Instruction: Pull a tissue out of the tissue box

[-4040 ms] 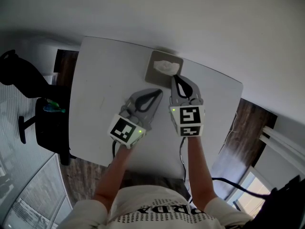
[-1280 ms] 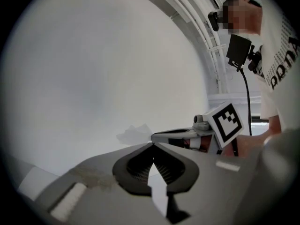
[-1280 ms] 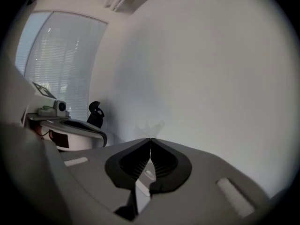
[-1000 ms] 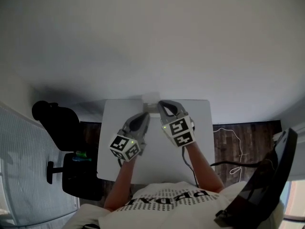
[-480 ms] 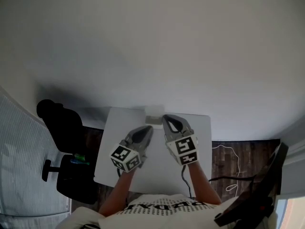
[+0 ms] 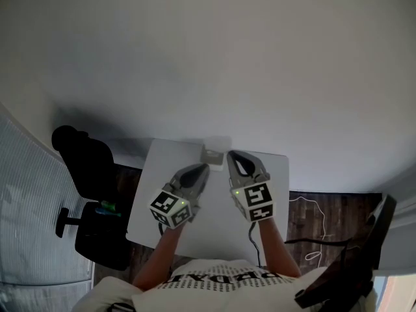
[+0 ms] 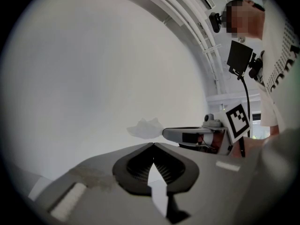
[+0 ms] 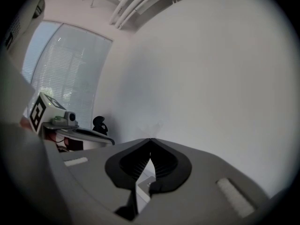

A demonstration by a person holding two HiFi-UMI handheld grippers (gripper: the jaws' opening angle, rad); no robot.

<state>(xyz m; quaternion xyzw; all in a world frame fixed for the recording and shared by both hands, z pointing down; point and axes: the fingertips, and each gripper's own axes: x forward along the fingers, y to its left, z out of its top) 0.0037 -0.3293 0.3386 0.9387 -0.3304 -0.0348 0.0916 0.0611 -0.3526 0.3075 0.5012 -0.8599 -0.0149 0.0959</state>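
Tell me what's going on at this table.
A person stands at a white table with a two-jaw gripper in each hand. The right gripper has its jaws shut on a tissue, which sticks out crumpled beyond the tips. The left gripper is held beside it, its jaws shut with nothing between them. The tissue box sits at the table's far edge by the wall, just ahead of both grippers. Whether the tissue is fully clear of the box cannot be seen.

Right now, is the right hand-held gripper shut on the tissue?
Shut on it. The right hand-held gripper has its jaws together; the left gripper view shows the crumpled white tissue pinched at its tip.
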